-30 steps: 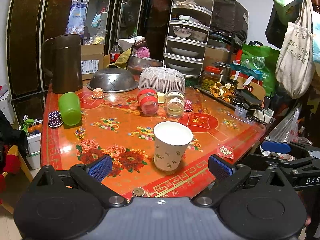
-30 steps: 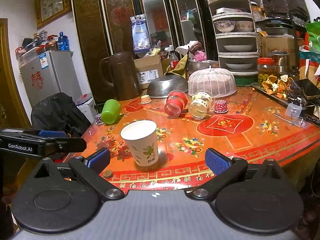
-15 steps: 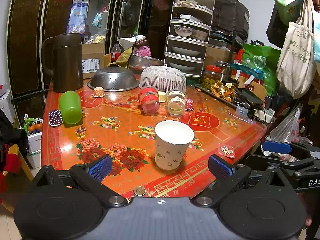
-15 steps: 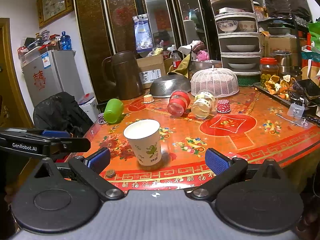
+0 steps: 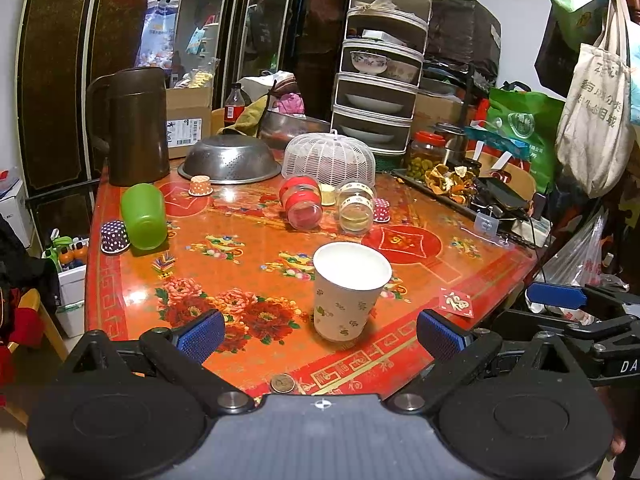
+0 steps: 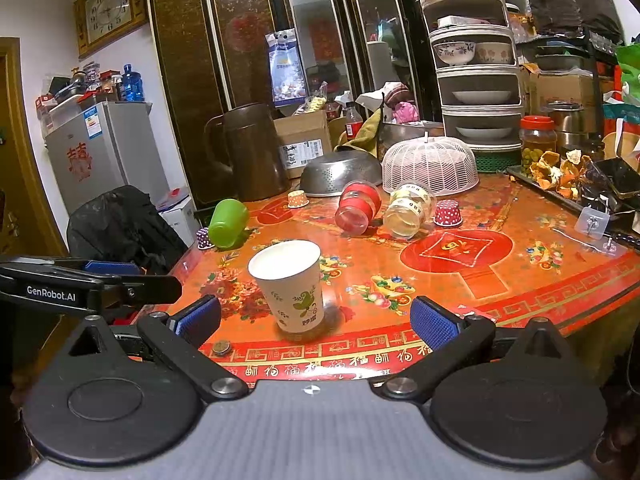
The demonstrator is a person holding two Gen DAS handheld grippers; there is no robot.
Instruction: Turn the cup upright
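Observation:
A white paper cup with green leaf prints (image 5: 347, 295) stands upright, mouth up, near the front edge of the red flowered table (image 5: 248, 264). It also shows in the right wrist view (image 6: 291, 285). My left gripper (image 5: 320, 334) is open and empty, held back from the cup, which sits between and beyond its blue pads. My right gripper (image 6: 314, 320) is open and empty, with the cup just left of its centre. A green plastic cup (image 5: 143, 216) lies on its side at the far left. The left gripper's finger shows at the left of the right wrist view (image 6: 108, 268).
A red-lidded jar (image 5: 301, 201) and a clear jar (image 5: 355, 207) lie on their sides mid-table. Behind them are a white mesh food cover (image 5: 329, 154), a steel colander (image 5: 229, 159) and a brown pitcher (image 5: 135, 125). A coin (image 5: 282, 383) lies at the front edge. A cluttered tray (image 5: 464, 184) is at the right.
Both grippers have drifted slightly; in the right wrist view the cup has shifted a little to the right. The cup itself stays upright and untouched.

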